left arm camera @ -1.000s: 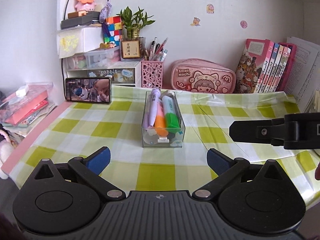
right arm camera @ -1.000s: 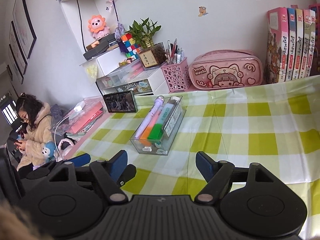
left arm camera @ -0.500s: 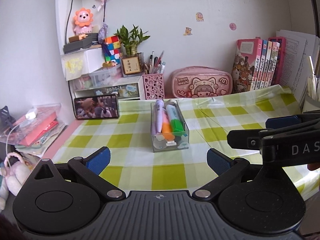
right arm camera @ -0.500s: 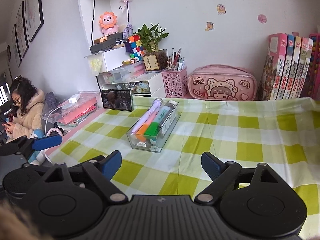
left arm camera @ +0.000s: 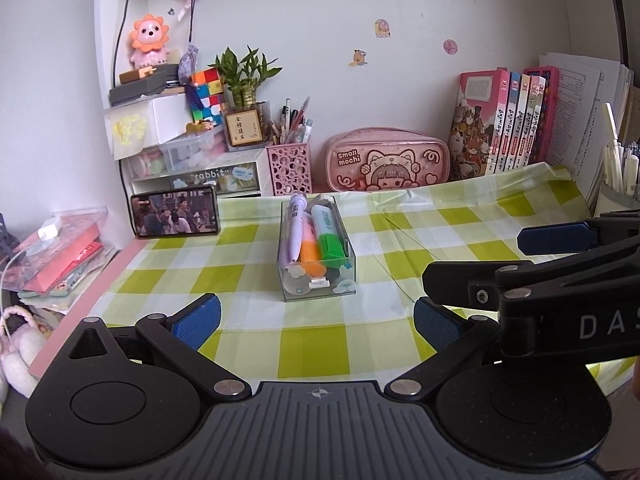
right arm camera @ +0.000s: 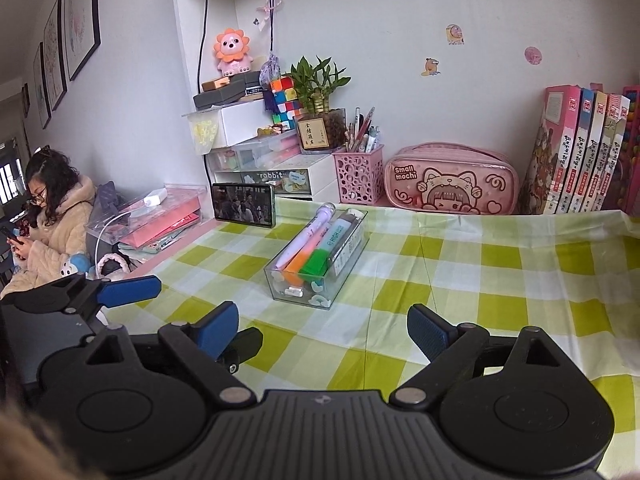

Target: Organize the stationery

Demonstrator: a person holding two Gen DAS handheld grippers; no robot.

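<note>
A clear plastic box (left arm camera: 318, 286) (right arm camera: 320, 294) stands on the green-checked tablecloth (left arm camera: 312, 344). It holds a lilac pen (left arm camera: 297, 224), an orange highlighter (left arm camera: 310, 254) and a green highlighter (left arm camera: 330, 236). My left gripper (left arm camera: 316, 318) is open and empty, well back from the box near the desk's front edge. My right gripper (right arm camera: 322, 330) is open and empty, also back from the box and to its right. The right gripper shows at the right of the left wrist view (left arm camera: 552, 264). The left gripper shows at the left of the right wrist view (right arm camera: 120, 292).
At the back stand a pink pencil case (left arm camera: 386, 160), a pink pen holder (left arm camera: 290, 168), a drawer unit (left arm camera: 200, 172) and books (left arm camera: 504, 120). A phone (left arm camera: 174, 216) leans at back left. Folders (left arm camera: 60, 256) lie off the left edge. A person (right arm camera: 48, 224) sits far left.
Both grippers have drawn back and risen from the box, which now looks smaller and farther. The right gripper has come further into the left wrist view. Both stay open.
</note>
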